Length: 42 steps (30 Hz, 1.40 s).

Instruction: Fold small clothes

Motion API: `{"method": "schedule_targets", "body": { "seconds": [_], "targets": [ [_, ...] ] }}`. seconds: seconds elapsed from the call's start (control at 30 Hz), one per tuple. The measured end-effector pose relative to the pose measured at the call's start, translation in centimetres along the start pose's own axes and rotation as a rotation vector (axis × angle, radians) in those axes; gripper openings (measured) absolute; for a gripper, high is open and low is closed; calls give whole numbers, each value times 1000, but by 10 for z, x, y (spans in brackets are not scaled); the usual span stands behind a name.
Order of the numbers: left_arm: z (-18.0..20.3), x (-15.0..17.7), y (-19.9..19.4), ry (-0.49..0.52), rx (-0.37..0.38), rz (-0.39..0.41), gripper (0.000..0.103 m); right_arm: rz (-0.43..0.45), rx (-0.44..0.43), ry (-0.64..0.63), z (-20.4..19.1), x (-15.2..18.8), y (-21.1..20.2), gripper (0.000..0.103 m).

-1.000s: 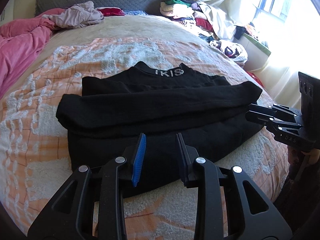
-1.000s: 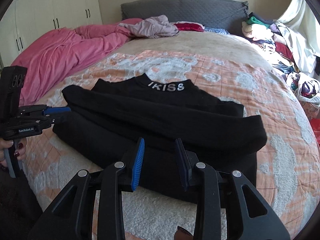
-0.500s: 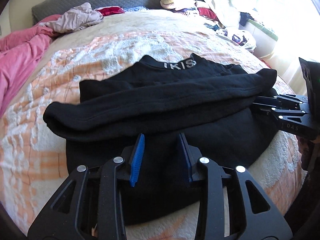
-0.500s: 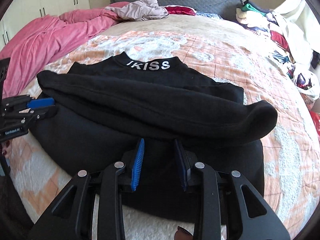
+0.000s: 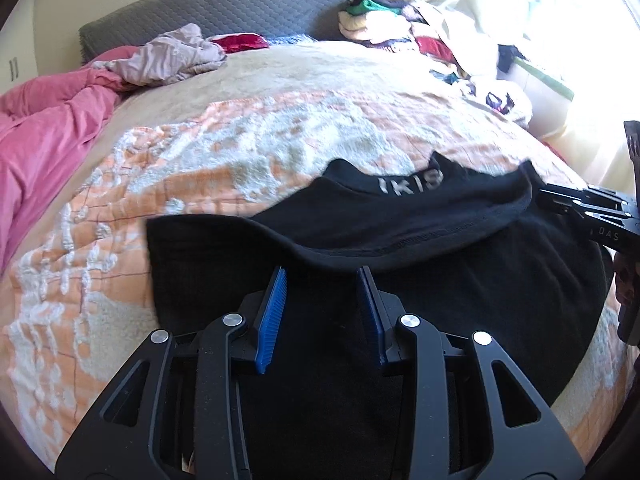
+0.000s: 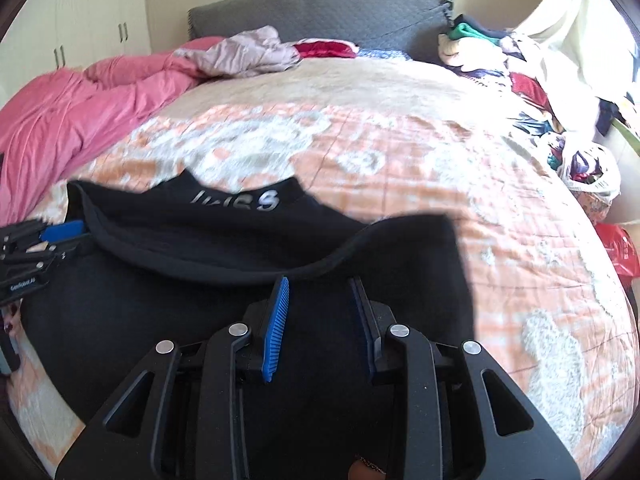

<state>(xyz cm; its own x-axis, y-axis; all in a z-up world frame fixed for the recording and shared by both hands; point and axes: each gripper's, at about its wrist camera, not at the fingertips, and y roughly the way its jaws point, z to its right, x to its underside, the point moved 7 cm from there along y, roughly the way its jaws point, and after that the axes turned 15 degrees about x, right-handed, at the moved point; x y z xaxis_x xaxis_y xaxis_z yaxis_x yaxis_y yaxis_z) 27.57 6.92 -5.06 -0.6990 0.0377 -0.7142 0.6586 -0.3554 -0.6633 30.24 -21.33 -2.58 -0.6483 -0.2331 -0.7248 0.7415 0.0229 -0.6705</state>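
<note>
Both hand-held grippers advanced over black top [image 5: 400,320].

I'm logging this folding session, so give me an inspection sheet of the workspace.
Surface: bed with an orange and white blanket.
Job's things: black top, sleeves folded across the body.
Clutter: pink duvet, crumpled garment, clothes pile.
Grippers: left hand-held gripper and right hand-held gripper both open over the top, holding nothing.
Cables: nothing seen.
Surroundings: grey headboard, wardrobe, bright window.
</note>
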Motion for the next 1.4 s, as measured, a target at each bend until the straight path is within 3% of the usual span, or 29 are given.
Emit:
{"method": "schedule_targets", "body": {
  "seconds": [0.1, 0.2, 0.27, 0.4, 0.57, 0.63, 0.7, 0.73, 0.8, 0.93, 1.1, 1.13, 1.2, 1.33, 1.37, 1.4],
  "targets": [
    [-14, -6, -12, -42, -13, 40, 28, 6, 26, 44, 23, -5, 1, 45],
    [-34, -14, -24, -101, -31, 77, 29, -6, 62, 92, 48, -7, 7, 46],
    [-49, -15, -29, -152, -28, 86, 35, -27, 71, 116, 59, -6, 11, 50],
    [-72, -9, -27, -214, -32, 65, 36, -85, 58, 149, 73, 1, 26, 52],
    [-84, 4, -13, -304, 41, 29, 36, -143, 3, 159, 67, 6, 41, 52],
    [-84, 7, -8, -309, 49, 23, 36, -150, -1, 138, 62, 8, 45, 50],
    [-80, 8, -4, -295, 50, 19, 30, -151, -17, 131, 59, 10, 46, 25],
    [-79, 8, -3, -287, 49, 20, 21, -147, -25, 134, 58, 10, 45, 23],
    [-77, 7, -4, -277, 42, 27, 14, -132, -22, 135, 59, 7, 41, 10],
    [-70, -6, -23, -239, 22, 82, 4, -88, -9, 155, 70, -1, 29, 8],
    [-58, -27, -40, -182, 20, 140, 4, -49, 6, 247, 94, -10, 26, 6],
    [-59, -27, -39, -177, 11, 138, 4, -46, 25, 257, 98, -10, 27, 0],
    [-63, -25, -33, -172, -11, 124, 4, -54, 77, 274, 109, -8, 33, 0],
    [-74, -13, -14, -196, -26, 70, 5, -124, -4, 340, 117, 1, 46, 0],
    [-76, -10, -11, -200, -27, 56, 5, -117, -19, 346, 116, 1, 45, 1],
    [-77, -9, -9, -207, -23, 53, 6, -110, -16, 341, 114, -1, 44, 12]
  ]
}}
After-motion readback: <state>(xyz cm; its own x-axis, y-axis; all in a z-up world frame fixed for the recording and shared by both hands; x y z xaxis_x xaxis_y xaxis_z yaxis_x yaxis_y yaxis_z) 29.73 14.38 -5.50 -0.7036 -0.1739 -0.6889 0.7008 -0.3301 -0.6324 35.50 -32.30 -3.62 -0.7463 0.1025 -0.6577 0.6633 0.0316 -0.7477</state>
